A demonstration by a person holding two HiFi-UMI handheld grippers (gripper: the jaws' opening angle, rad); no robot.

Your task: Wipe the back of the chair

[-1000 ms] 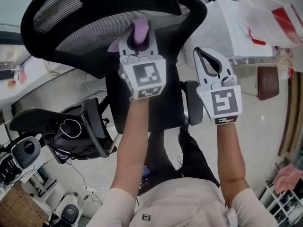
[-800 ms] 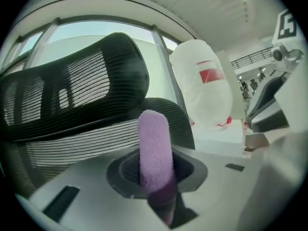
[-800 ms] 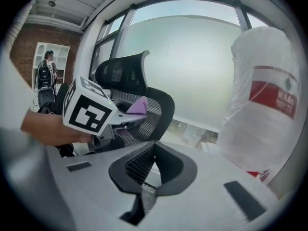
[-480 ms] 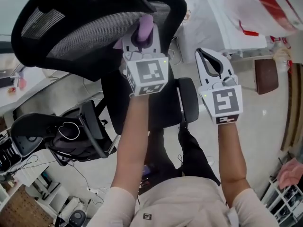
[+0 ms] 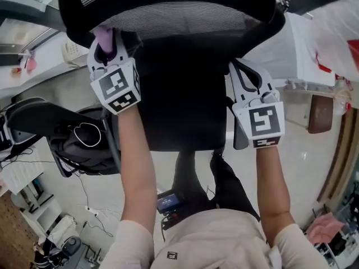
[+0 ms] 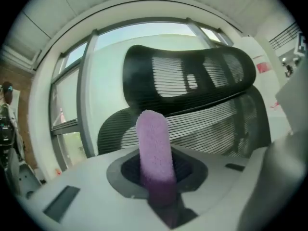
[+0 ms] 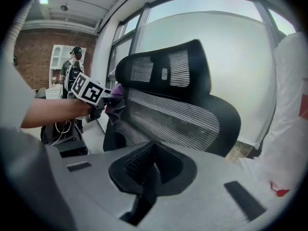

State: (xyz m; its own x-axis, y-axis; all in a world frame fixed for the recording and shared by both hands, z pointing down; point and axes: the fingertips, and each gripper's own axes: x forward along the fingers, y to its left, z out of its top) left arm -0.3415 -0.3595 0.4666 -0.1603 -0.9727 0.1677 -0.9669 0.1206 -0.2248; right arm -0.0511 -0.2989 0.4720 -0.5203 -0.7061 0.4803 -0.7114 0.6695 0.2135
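Observation:
The black mesh chair back (image 5: 168, 15) fills the top of the head view. My left gripper (image 5: 106, 52) is shut on a purple cloth (image 5: 103, 37) and holds it against the left lower edge of the mesh. In the left gripper view the cloth (image 6: 154, 148) stands up between the jaws, with the chair back (image 6: 192, 81) just beyond. My right gripper (image 5: 245, 74) hangs beside the chair's right side, shut and holding nothing. From the right gripper view (image 7: 149, 170), the left gripper (image 7: 96, 97) presses the cloth (image 7: 115, 105) on the mesh (image 7: 173, 114).
The chair's seat (image 5: 179, 105) lies below the back, between my arms. A second dark chair with a bag (image 5: 73, 144) stands at the left. White plastic bags (image 5: 331, 32) and a brown stool (image 5: 320, 114) sit at the right. A person (image 7: 73, 61) stands far off.
My left gripper has carried the purple cloth leftward along the chair back, from its middle to its left edge. The chair back now sits higher and more central. The right gripper has barely moved.

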